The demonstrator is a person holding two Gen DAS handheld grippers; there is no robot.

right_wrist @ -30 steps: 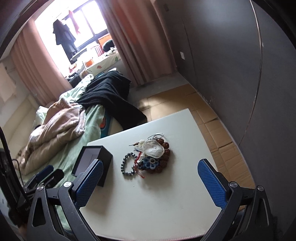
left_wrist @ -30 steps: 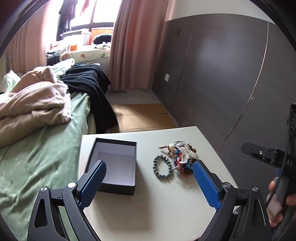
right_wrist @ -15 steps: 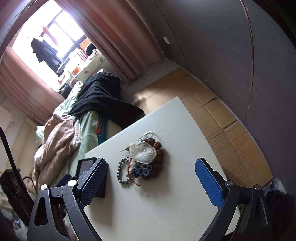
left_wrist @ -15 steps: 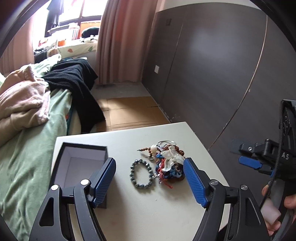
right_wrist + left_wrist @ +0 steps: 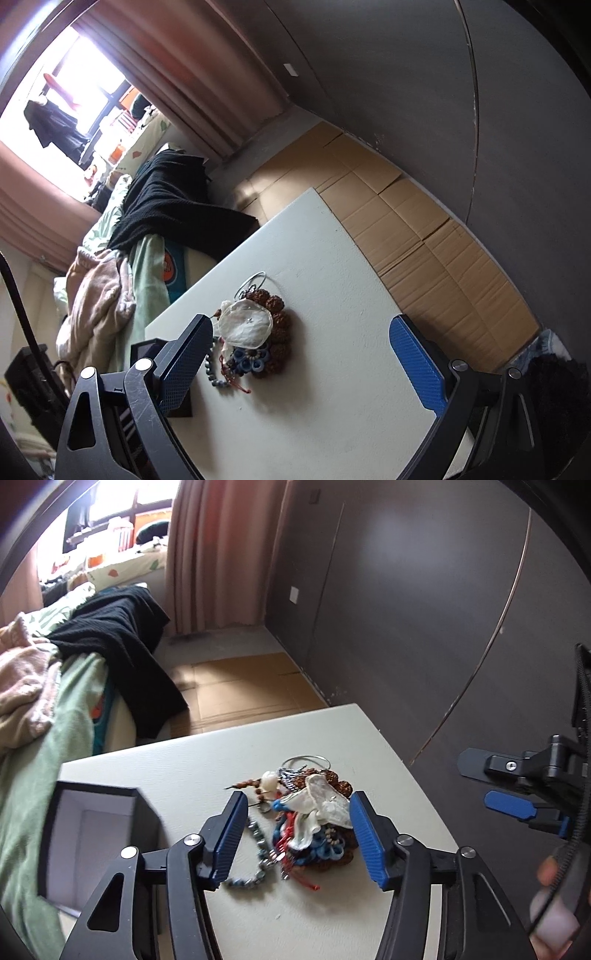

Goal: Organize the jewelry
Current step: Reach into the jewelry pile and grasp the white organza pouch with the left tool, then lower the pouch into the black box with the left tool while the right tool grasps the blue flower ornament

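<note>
A tangled pile of jewelry (image 5: 314, 812) lies on the white table (image 5: 184, 760): brown bead strings, blue and red cords, a white pouch and a silver bangle. A grey bead bracelet (image 5: 258, 849) lies at its left edge. My left gripper (image 5: 297, 836) is low over the pile, its jaws closing with the pile between the blue pads, which do not visibly press on it. An open black box (image 5: 92, 834) with a pale inside stands to the left. My right gripper (image 5: 301, 362) hovers wide open, with the jewelry pile (image 5: 255, 332) ahead near its left finger.
A bed with a green sheet (image 5: 33, 775), a pink blanket and a black garment lies left of the table. Flattened cardboard (image 5: 424, 236) covers the floor beyond the table's far and right edges. A dark wall (image 5: 406, 609) rises behind. A person's hand (image 5: 554, 915) holds the right gripper's handle.
My left gripper has moved forward and down onto the pile and its jaws have narrowed; the box has slid to the view's left. The right gripper has rolled and come closer to the table.
</note>
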